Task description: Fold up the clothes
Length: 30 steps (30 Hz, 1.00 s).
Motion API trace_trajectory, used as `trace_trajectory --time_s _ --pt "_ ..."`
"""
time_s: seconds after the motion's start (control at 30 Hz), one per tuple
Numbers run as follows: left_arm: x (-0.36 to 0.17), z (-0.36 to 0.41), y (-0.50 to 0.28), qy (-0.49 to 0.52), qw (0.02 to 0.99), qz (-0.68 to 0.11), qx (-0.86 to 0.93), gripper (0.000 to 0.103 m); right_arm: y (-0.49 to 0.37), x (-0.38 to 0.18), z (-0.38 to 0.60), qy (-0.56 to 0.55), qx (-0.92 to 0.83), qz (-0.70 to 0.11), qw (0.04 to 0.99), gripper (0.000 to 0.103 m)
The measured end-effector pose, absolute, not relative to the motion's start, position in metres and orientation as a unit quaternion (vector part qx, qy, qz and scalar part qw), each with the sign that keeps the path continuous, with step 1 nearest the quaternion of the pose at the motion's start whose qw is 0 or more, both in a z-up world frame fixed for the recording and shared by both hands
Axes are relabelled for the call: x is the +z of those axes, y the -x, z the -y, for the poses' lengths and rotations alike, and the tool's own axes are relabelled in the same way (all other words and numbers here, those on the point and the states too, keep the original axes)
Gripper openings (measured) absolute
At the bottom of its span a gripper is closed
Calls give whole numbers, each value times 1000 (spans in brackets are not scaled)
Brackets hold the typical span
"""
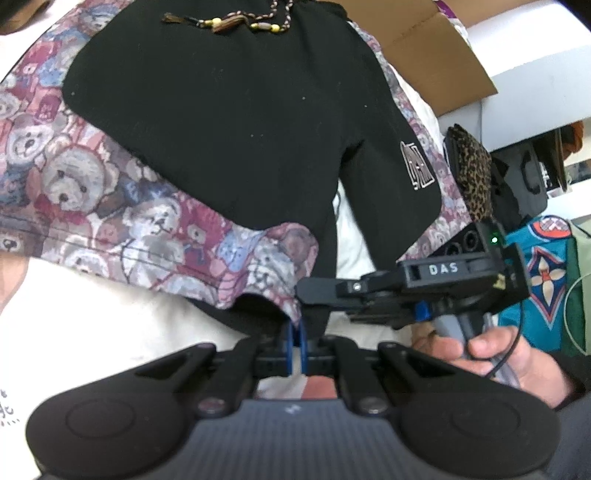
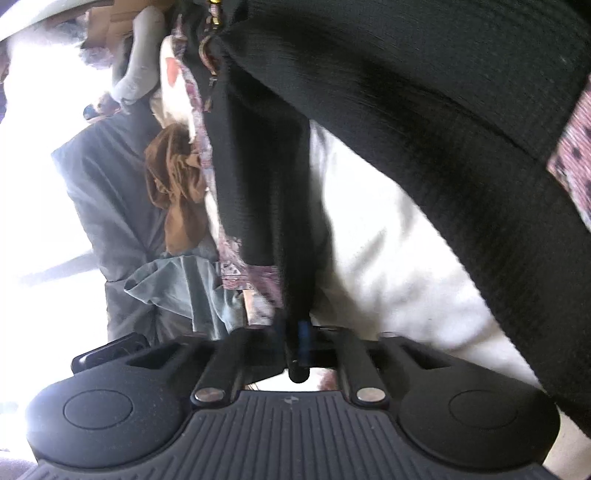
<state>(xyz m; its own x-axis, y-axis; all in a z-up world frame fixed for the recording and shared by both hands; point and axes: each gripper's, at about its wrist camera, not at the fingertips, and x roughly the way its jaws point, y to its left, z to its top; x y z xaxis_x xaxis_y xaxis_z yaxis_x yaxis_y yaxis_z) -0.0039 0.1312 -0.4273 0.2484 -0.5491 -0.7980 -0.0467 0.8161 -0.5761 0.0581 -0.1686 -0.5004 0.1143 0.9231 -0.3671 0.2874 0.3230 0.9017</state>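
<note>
While both grippers are clenched on the hem end of the garment, the fold looks barely begun. The shorts (image 1: 229, 122) lie spread on a white bedsheet (image 1: 92, 317), their black front panel flat and the teddy-bear print side panels (image 1: 110, 206) showing at each edge, with the beaded drawstring (image 1: 236, 22) at the far waistband. The left gripper (image 1: 295, 345) has its blue pads pressed together on the near hem of one leg, where the printed cloth curls up. The right gripper (image 1: 314, 291), held in a hand (image 1: 491, 354) at the right of the left wrist view, is pinched shut on the black hem of the other leg; in its own view the gripper (image 2: 295, 347) has dark fabric running straight up out of its closed jaws.

By my reading, the grasp is made and what remains is lifting both leg ends and carrying them toward the waistband, then perhaps a second fold; no crease is visible yet.

The black panel is a matte, finely ribbed knit that drapes in soft rounded folds. The printed cloth looks like a woven tapestry, stiffer, with stitched hems. An embroidered logo patch (image 1: 417, 168) sits on one leg. A cardboard box (image 1: 436, 48) and other clothes lie beyond.
</note>
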Motion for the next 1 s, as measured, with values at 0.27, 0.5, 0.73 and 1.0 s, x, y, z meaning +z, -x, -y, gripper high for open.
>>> trace_trajectory --time_s 0.27,0.5,0.73,1.0 --pt "-412 -171 3 210 783 -579 -88 13 -61 -487 182 -480 280 -593 582 0" --pt "-392 -214 -2 146 810 -567 12 28 -65 -477 188 -431 283 -600 611 0" --pt "-396 -257 -6 111 824 -543 117 29 -69 -467 196 -396 278 -601 636 0" --pt "-415 -260 -7 73 818 -554 136 29 -72 -460 202 -371 276 -603 650 0"
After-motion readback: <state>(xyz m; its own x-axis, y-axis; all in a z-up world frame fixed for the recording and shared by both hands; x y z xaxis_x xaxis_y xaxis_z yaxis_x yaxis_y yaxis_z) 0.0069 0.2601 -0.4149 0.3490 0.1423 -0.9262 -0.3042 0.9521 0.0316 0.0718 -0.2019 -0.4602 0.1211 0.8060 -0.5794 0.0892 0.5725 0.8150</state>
